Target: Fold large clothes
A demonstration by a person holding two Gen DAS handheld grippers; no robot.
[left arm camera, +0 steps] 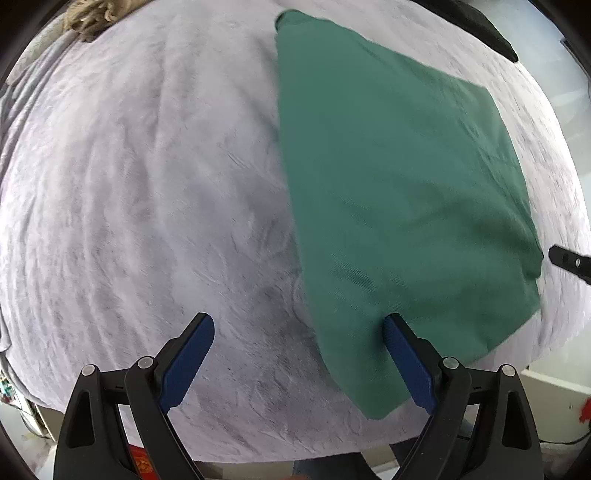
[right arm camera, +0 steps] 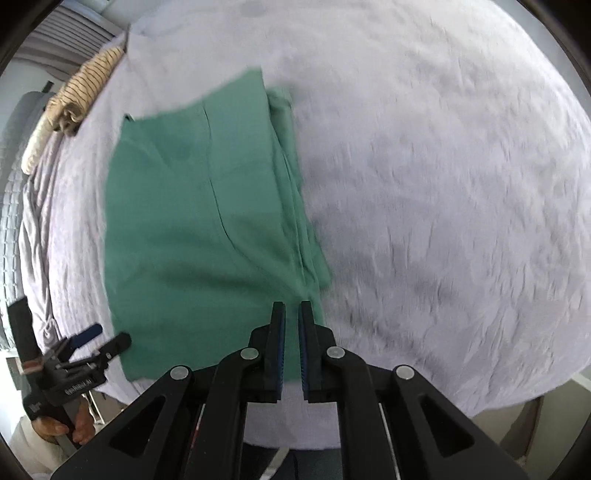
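A green garment (left arm camera: 388, 184) lies folded flat on the pale lilac bed cover (left arm camera: 147, 184). My left gripper (left arm camera: 298, 319) hangs above its near left edge, pointing straight down and open wide, its right finger over the cloth and its left finger over the cover. In the right wrist view the green garment (right arm camera: 203, 221) shows layered folds along its right side. My right gripper (right arm camera: 292, 306) hovers over the near right corner. A narrow gap shows between its pads, with nothing in it. The left gripper (right arm camera: 110, 338) also appears there at the garment's near left edge, held by a person's hand (right arm camera: 74, 424).
A rolled beige striped garment (right arm camera: 85, 88) lies at the far left of the bed cover (right arm camera: 443, 184), beside a grey quilted edge. A black object (left arm camera: 480, 29) sits at the far right. The bed's near edge drops off just below both grippers.
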